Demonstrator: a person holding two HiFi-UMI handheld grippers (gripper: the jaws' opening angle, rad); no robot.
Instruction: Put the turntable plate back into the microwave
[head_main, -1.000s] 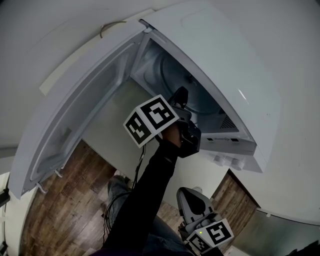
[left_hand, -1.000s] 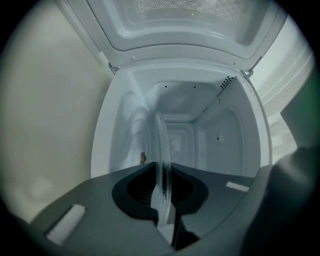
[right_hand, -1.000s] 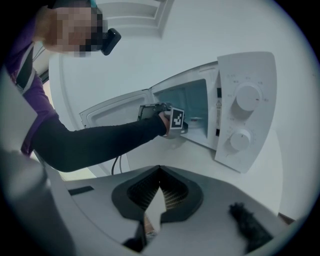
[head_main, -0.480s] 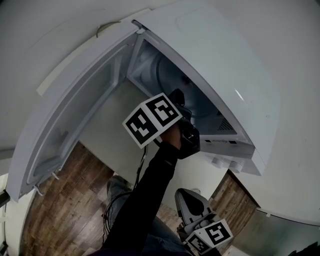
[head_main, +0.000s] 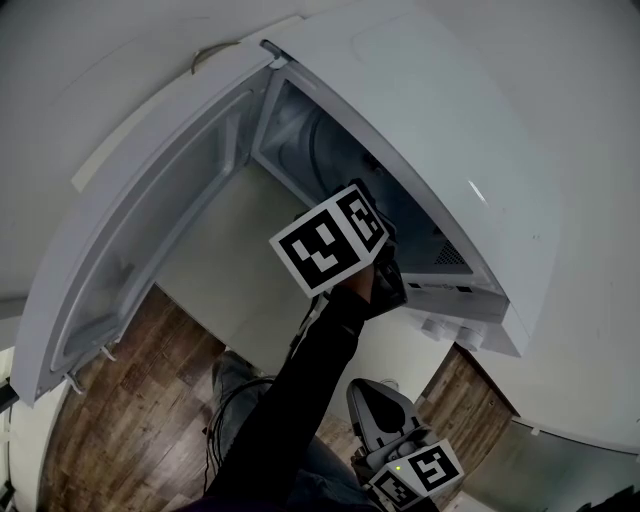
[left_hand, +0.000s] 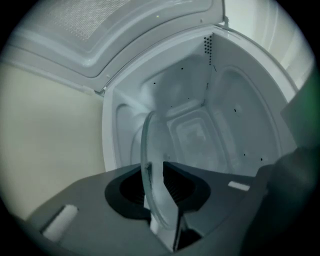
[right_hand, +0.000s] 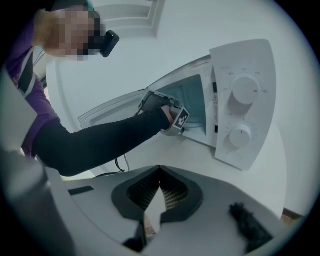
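The white microwave (head_main: 450, 130) stands with its door (head_main: 150, 230) swung wide to the left. A clear glass turntable plate (left_hand: 150, 170) is seen edge-on inside the cavity (left_hand: 200, 130). My left gripper (left_hand: 152, 172) has the plate's rim between its pads. Its jaws are opening. From above, its marker cube (head_main: 330, 240) hides the fingertips at the cavity mouth. The right gripper view shows the left gripper (right_hand: 175, 120) reaching into the opening. My right gripper (right_hand: 159, 172) hangs low, away from the microwave, shut on nothing.
Two round knobs (right_hand: 245, 90) sit on the microwave's control panel at the right. The oven rests on a white counter (right_hand: 200, 155). A black cable (right_hand: 117, 162) hangs by the counter's edge. Wooden floor (head_main: 130, 400) lies below.
The left gripper has rolled, so its marker cube now sits further right and turned. The right gripper has stayed put.
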